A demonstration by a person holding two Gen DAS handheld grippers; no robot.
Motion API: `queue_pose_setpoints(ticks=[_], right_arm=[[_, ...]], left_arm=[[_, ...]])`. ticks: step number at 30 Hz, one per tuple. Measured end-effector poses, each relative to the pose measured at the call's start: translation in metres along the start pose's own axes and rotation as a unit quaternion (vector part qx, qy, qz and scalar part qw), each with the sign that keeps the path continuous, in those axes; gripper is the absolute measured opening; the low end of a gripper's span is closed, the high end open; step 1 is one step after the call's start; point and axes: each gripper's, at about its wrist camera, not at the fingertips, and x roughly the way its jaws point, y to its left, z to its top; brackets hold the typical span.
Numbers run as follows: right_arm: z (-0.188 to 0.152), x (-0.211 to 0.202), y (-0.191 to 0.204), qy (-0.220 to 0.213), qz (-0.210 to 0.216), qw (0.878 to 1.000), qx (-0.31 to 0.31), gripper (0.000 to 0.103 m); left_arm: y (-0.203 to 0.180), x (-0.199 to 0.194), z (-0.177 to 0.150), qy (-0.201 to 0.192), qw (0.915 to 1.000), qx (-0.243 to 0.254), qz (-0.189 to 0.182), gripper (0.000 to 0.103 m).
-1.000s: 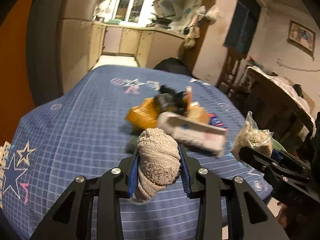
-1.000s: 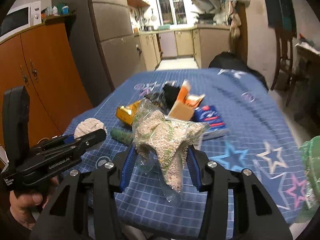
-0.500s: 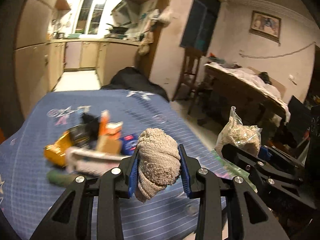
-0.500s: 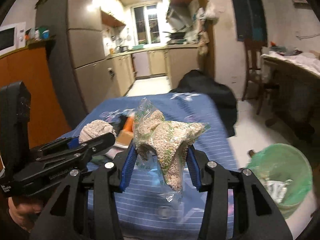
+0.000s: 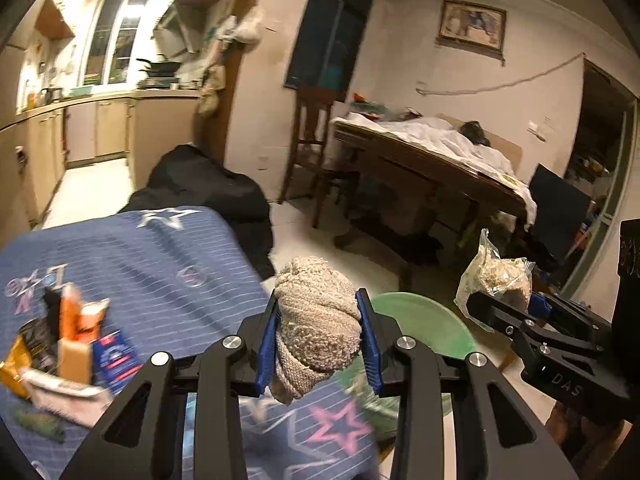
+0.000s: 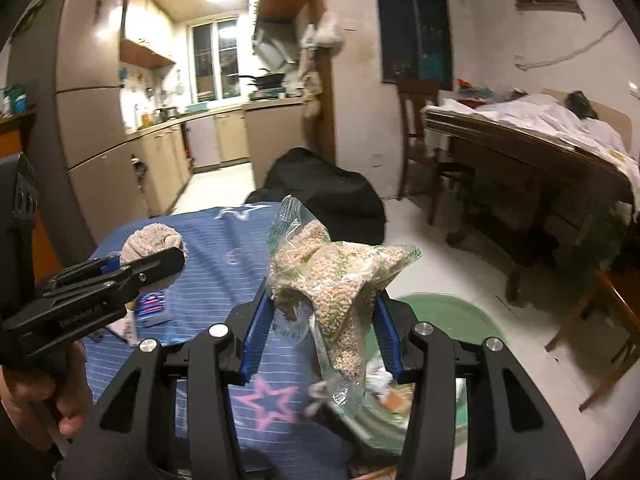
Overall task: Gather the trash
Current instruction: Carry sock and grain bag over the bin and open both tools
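My left gripper (image 5: 318, 334) is shut on a rolled beige knitted cloth (image 5: 316, 320), held in the air over the right edge of the blue starred table (image 5: 160, 252). My right gripper (image 6: 320, 316) is shut on a clear plastic bag of pale grains (image 6: 336, 276), whose tail hangs down above the green bin (image 6: 452, 316). The bin stands on the floor beside the table, with scraps showing inside, and appears behind my left fingers as the green bin (image 5: 424, 320). In the left wrist view the right gripper (image 5: 516, 308) with its bag (image 5: 492, 276) is at the right.
A pile of wrappers and cartons (image 5: 72, 348) lies on the table's left part. A black bag (image 5: 208, 188) slumps on the floor behind the table. A wooden table with a white cloth (image 5: 432, 152) and a chair (image 5: 316, 140) stand to the right. A hand (image 6: 48, 392) grips the left tool.
Both grippers swung right and rose, from over the pile of wrappers to the table's right edge. The green bin has come into view under them. Both grips are unchanged.
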Motion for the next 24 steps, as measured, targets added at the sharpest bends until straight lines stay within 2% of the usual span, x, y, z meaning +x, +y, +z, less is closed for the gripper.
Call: queue_pose_setpoints(ticks=[5,12,17,24], right_arm=[[0.006,0.001,-0.046,0.013,-0.024,0.999,0.022,0.045],[0.005,0.025,-0.102,0.075,-0.027,0.995,0.067,0.045],[0.001,0.055,-0.133,0.135,-0.021,0.986,0.09,0.045],[-0.012,0.084,-0.154,0.2,-0.003,0.974,0.105,0.045]], left_arm=[[-0.041,0.043,0.019,0.025,0.999,0.024,-0.029,0.037],[-0.083,0.112,0.029,0.082,0.9939,0.038,-0.064,0.037],[-0.094,0.165,0.021,0.135,0.9876,0.037,-0.071,0.037],[-0.099,0.231,0.007,0.202,0.9761,0.034,-0.072,0.037]])
